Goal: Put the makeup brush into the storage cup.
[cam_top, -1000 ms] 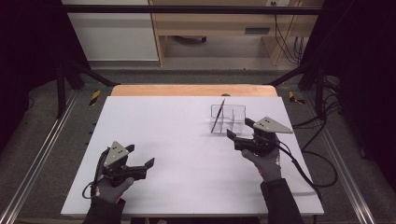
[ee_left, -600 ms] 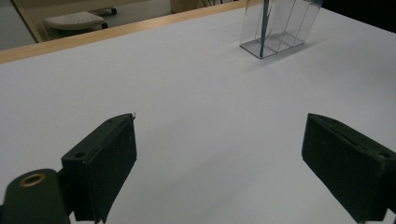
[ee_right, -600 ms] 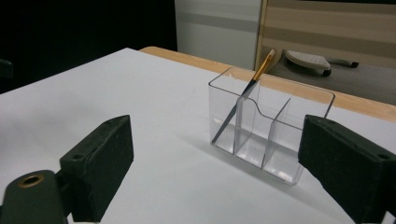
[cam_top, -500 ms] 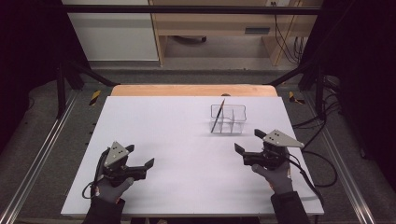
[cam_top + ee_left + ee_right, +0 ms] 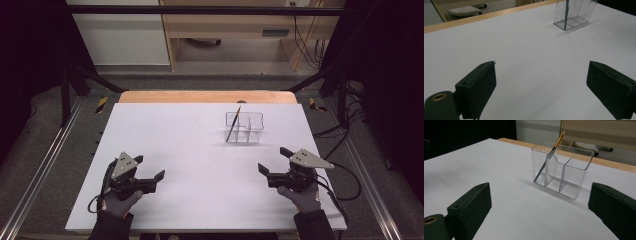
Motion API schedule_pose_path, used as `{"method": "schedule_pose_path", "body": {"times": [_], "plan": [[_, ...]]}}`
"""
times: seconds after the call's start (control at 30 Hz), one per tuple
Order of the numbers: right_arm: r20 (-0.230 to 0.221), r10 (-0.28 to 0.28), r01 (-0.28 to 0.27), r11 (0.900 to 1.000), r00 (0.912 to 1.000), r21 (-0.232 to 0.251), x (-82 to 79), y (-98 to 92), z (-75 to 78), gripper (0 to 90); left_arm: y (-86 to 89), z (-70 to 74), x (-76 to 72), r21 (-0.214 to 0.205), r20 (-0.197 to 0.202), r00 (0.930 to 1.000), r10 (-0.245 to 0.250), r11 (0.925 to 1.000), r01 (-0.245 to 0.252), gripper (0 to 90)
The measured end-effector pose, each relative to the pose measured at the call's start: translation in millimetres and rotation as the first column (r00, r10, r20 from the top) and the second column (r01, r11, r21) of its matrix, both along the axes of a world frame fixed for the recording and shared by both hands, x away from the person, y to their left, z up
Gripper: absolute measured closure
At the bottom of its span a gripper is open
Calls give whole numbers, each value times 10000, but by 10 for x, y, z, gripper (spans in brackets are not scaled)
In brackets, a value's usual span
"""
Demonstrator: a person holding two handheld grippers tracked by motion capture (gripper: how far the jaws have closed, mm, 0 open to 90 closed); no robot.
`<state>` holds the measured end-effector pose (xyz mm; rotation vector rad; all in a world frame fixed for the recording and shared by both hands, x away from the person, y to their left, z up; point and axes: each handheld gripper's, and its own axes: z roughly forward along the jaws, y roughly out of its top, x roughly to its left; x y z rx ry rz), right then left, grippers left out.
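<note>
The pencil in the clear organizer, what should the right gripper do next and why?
Probably draw the right gripper a little further back toward the person and rest it. The pencil already leans inside an end compartment of the clear organizer, and the gripper's jaws have just been opening with nothing between them, well apart from it.

Both hands wear grey gloves under dark sleeves. The left gripper (image 5: 149, 173) and right gripper (image 5: 275, 159) are black, each topped by a grey three-cornered plate, with blocky black fingers (image 5: 477, 86) and a trailing black cable.
</note>
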<state>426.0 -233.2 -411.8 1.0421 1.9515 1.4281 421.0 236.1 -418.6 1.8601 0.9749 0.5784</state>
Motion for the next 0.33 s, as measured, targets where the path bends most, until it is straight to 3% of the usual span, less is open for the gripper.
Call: {"method": "schedule_pose_path", "body": {"times": [0.33], "plan": [[-154,-104,104,9999,9998,5,-28,-43,-58,49,36,-4,-4,-74,48,9999,116,9999,-116,76]]}}
